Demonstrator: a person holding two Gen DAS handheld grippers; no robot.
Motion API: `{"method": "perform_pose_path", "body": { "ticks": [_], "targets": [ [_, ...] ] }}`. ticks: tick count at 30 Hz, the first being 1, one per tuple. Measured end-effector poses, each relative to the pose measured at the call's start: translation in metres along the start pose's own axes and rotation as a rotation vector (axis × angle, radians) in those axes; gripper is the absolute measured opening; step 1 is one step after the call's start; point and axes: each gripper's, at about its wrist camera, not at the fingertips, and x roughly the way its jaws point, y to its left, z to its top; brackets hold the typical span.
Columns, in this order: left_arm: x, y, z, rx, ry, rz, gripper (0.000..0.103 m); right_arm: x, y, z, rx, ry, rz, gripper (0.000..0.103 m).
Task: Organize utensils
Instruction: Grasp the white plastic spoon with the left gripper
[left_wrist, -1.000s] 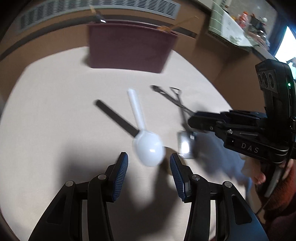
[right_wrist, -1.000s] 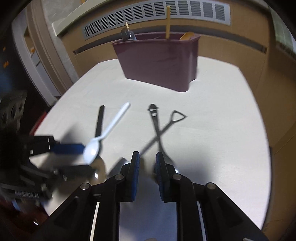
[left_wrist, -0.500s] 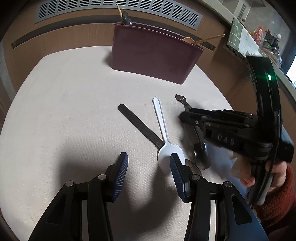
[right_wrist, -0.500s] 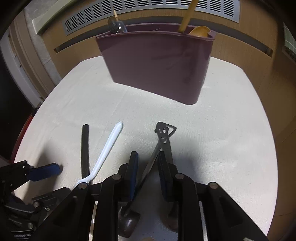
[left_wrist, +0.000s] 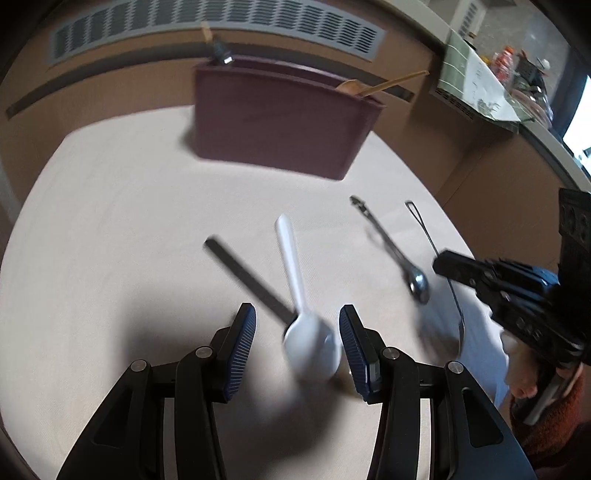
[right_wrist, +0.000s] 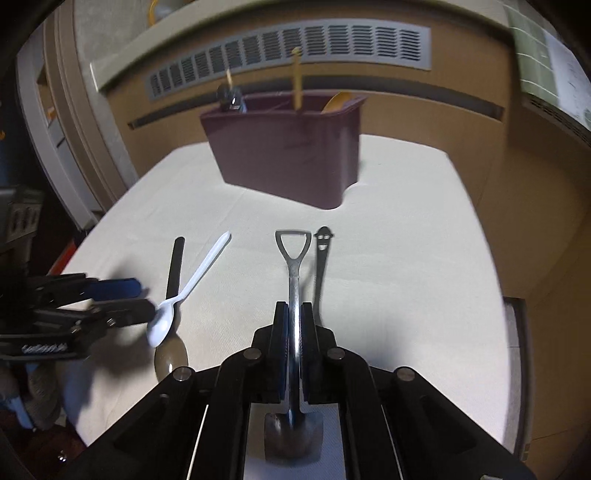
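My right gripper (right_wrist: 294, 317) is shut on the shaft of a metal shovel-shaped spoon (right_wrist: 293, 258), lifted off the table; it also shows in the left wrist view (left_wrist: 436, 254). My left gripper (left_wrist: 295, 332) is open, its fingers either side of the bowl of a white plastic spoon (left_wrist: 295, 258) lying on the table (left_wrist: 110, 221). The white spoon (right_wrist: 192, 280) rests across a black-handled spoon (right_wrist: 174, 266). A dark spoon with a smiley-face handle (right_wrist: 322, 258) lies to the right. The maroon utensil holder (right_wrist: 291, 147) stands at the back.
The holder (left_wrist: 280, 125) has wooden and metal utensils standing in it. A wooden wall with a vent grille (right_wrist: 295, 48) runs behind the table. The table's right edge (right_wrist: 495, 258) drops off near a counter.
My right gripper has closed on the shovel spoon and lifted it off the table, uncrossing it from the smiley spoon. My left gripper stays open around the white spoon's bowl.
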Motion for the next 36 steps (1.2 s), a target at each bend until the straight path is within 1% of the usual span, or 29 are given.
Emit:
{"method": "perform_pose_path", "body": {
  "ticks": [2, 5, 7, 9, 10, 13, 17, 18, 19, 20, 21, 22, 23, 27, 32, 36],
  "targets": [
    [0.008, -0.009, 0.010, 0.047, 0.007, 0.021, 0.048, -0.006, -0.004, -0.003, 0.017, -0.011, 0.019, 0.004],
    [0.022, -0.016, 0.022, 0.103, 0.035, 0.059, 0.047, -0.007, -0.005, -0.006, 0.016, -0.028, 0.020, 0.005],
    [0.031, -0.015, 0.028, 0.112, 0.058, 0.075, 0.044, -0.009, -0.006, -0.008, 0.020, -0.038, 0.023, 0.005],
    [0.042, -0.012, 0.034, 0.111, 0.096, 0.102, 0.034, -0.010, -0.006, -0.009, 0.026, -0.043, 0.029, 0.005],
    [0.047, -0.011, 0.036, 0.110, 0.109, 0.111, 0.033, -0.010, -0.007, -0.010, 0.028, -0.046, 0.032, 0.005],
    [0.052, -0.013, 0.042, 0.119, 0.108, 0.135, 0.033, -0.010, -0.007, -0.010, 0.031, -0.054, 0.034, 0.005],
    [0.061, -0.020, 0.049, 0.129, 0.117, 0.191, 0.033, -0.010, -0.009, -0.010, 0.032, -0.066, 0.029, 0.005],
    [0.062, -0.021, 0.050, 0.134, 0.114, 0.193, 0.028, -0.011, -0.008, -0.009, 0.031, -0.073, 0.021, 0.005],
    [0.062, -0.021, 0.051, 0.135, 0.111, 0.186, 0.022, -0.011, -0.008, -0.009, 0.030, -0.077, 0.018, 0.005],
    [0.062, -0.021, 0.052, 0.126, 0.110, 0.168, 0.012, -0.013, -0.008, -0.009, 0.030, -0.085, 0.013, 0.005],
    [0.059, -0.018, 0.052, 0.108, 0.107, 0.142, 0.011, -0.015, -0.007, -0.008, 0.029, -0.096, 0.008, 0.005],
    [0.055, -0.016, 0.052, 0.092, 0.097, 0.117, 0.011, -0.017, -0.007, -0.008, 0.027, -0.103, 0.008, 0.005],
    [0.044, -0.013, 0.051, 0.067, 0.068, 0.082, 0.011, -0.020, -0.006, -0.007, 0.023, -0.113, 0.012, 0.005],
    [0.008, -0.003, 0.044, 0.006, -0.021, 0.017, 0.011, -0.032, -0.003, -0.004, 0.004, -0.148, 0.030, 0.005],
    [-0.028, 0.008, 0.037, -0.024, -0.114, -0.016, 0.011, -0.037, 0.005, 0.002, -0.006, -0.167, 0.048, 0.004],
    [-0.043, 0.006, 0.034, -0.037, -0.162, -0.021, 0.011, -0.037, 0.014, 0.005, -0.028, -0.165, 0.068, 0.004]
  ]
}}
